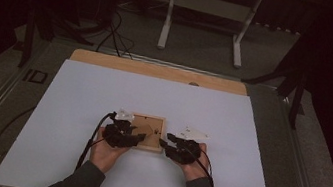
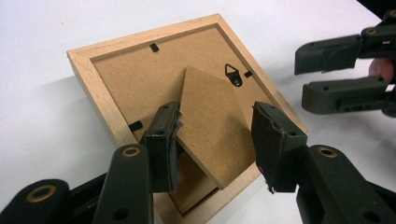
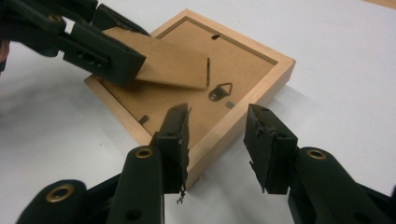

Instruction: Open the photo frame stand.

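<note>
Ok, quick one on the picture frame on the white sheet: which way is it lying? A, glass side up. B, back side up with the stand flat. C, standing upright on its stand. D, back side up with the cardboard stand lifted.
D: the frame lies flat showing its brown backing and metal hanger, and the cardboard stand is raised off the backing between the left gripper jaws.

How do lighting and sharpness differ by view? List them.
High view: dim, room behind black, picture frame small and soft. Left gripper view: bright, easel stand crisp, left claw slightly soft. Right gripper view: bright, frame shadow on white sheet, hanger slightly soft.
</note>
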The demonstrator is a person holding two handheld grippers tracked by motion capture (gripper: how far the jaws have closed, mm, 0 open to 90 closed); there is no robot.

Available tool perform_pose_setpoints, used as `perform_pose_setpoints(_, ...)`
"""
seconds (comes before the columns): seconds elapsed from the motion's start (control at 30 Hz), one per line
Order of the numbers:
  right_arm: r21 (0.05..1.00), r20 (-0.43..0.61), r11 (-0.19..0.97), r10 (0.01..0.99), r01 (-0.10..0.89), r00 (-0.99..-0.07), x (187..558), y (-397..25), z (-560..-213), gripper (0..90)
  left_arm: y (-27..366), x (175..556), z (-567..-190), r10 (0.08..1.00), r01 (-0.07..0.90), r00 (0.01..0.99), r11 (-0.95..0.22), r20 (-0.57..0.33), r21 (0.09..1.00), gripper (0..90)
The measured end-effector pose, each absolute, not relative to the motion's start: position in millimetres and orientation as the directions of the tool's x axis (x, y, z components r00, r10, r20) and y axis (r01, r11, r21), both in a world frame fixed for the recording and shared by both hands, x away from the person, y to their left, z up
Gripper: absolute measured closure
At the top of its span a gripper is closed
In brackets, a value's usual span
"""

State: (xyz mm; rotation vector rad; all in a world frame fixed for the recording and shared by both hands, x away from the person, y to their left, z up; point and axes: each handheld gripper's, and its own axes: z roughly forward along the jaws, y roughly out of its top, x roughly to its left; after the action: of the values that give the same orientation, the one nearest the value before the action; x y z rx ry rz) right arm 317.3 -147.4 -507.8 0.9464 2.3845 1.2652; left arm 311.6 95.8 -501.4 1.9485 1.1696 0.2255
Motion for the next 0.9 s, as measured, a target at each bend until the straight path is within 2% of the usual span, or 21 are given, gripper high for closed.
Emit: perform_pose_setpoints(0.9,0.823,0.063,0.387,0.666,0.416,-0.743,321.4,-157.1,-497.1,56.2,93.8,293.3,-506.4,0.801,0.554,0.583,-0.266,-0.139,0.789,53.6)
